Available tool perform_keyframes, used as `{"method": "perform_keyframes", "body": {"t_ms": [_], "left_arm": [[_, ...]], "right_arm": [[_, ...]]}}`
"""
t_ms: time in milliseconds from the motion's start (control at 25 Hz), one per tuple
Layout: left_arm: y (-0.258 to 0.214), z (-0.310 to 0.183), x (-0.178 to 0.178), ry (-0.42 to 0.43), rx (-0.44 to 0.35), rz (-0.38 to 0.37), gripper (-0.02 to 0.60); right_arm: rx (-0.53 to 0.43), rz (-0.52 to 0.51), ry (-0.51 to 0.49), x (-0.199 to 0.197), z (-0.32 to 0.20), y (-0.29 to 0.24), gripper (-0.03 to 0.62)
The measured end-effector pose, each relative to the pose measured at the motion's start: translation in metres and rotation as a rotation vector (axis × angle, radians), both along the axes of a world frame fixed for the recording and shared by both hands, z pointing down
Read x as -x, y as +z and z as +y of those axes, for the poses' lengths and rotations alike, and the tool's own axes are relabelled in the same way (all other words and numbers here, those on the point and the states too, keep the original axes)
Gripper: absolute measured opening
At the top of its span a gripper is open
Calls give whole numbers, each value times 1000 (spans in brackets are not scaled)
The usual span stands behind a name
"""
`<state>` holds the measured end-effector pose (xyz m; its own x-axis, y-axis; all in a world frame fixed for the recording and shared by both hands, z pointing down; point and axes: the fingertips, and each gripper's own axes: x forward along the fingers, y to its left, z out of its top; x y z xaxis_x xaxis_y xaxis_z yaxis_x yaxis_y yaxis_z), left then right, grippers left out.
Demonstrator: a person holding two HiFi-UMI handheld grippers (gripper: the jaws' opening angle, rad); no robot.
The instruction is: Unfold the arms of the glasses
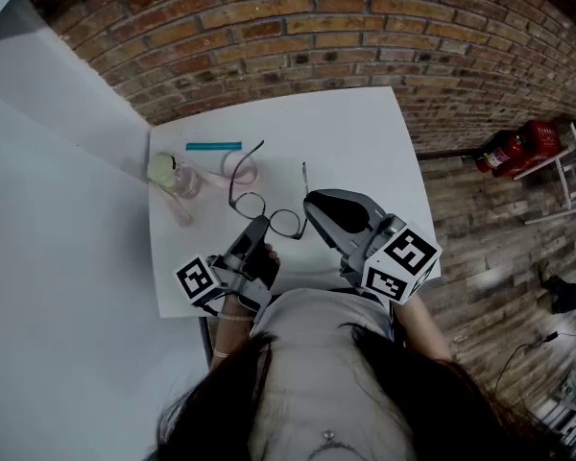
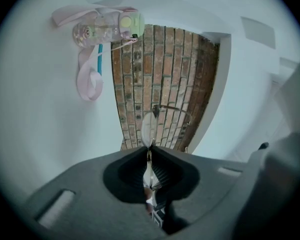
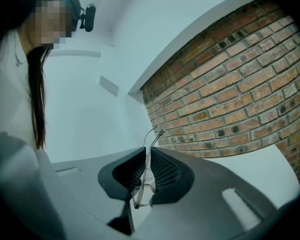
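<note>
The glasses [image 1: 267, 214] have a thin, shiny metal wire frame and clear, glossy lenses. The left hand-held gripper [image 1: 257, 226] and the right hand-held gripper [image 1: 310, 203] are matt grey plastic with ribbed dark pads [image 3: 165, 172]. Under them the worktop [image 1: 365, 142] is smooth, matt white. Beyond the left one lies a clear plastic bottle [image 1: 176, 177] with a soft pink cloth strap [image 1: 242, 169]. The brick wall [image 1: 298, 36] is rough.

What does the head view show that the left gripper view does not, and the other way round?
Only the head view: the red fire extinguisher on the floor, and the right gripper holding one arm of the glasses. Only the left gripper view: the left gripper close up, its tongs shut on the glasses' rim. Both: the bottle, the teal stick, the brick wall.
</note>
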<state>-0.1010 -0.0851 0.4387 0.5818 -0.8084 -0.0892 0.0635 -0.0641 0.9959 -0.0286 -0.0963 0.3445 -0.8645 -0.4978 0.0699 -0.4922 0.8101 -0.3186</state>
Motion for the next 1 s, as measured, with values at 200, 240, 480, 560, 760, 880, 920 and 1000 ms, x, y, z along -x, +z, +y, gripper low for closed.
{"method": "perform_keyframes", "body": {"t_ms": [200, 240, 480, 560, 760, 880, 920, 1000], "left_arm": [[1, -1, 3, -14, 6, 6, 26], [1, -1, 4, -17, 8, 10, 25], [3, -2, 9, -31, 12, 18, 26], [3, -2, 10, -39, 17, 25, 26], [4, -3, 11, -45, 22, 44, 26], [5, -2, 12, -48, 25, 44, 26], [5, -2, 12, -48, 24, 40, 26], [6, -2, 11, -46, 23, 32, 25]], "right_arm": [[-1, -3, 2, -1, 0, -1, 37], [-1, -4, 2, -1, 0, -1, 37], [-1, -5, 4, -2, -1, 0, 37], [-1, -5, 2, -2, 0, 0, 37], [-4, -5, -3, -1, 1, -1, 37], [-3, -4, -5, -1, 1, 0, 37], [-2, -4, -6, -1, 1, 0, 37], [-1, -5, -8, -1, 2, 0, 37]]}}
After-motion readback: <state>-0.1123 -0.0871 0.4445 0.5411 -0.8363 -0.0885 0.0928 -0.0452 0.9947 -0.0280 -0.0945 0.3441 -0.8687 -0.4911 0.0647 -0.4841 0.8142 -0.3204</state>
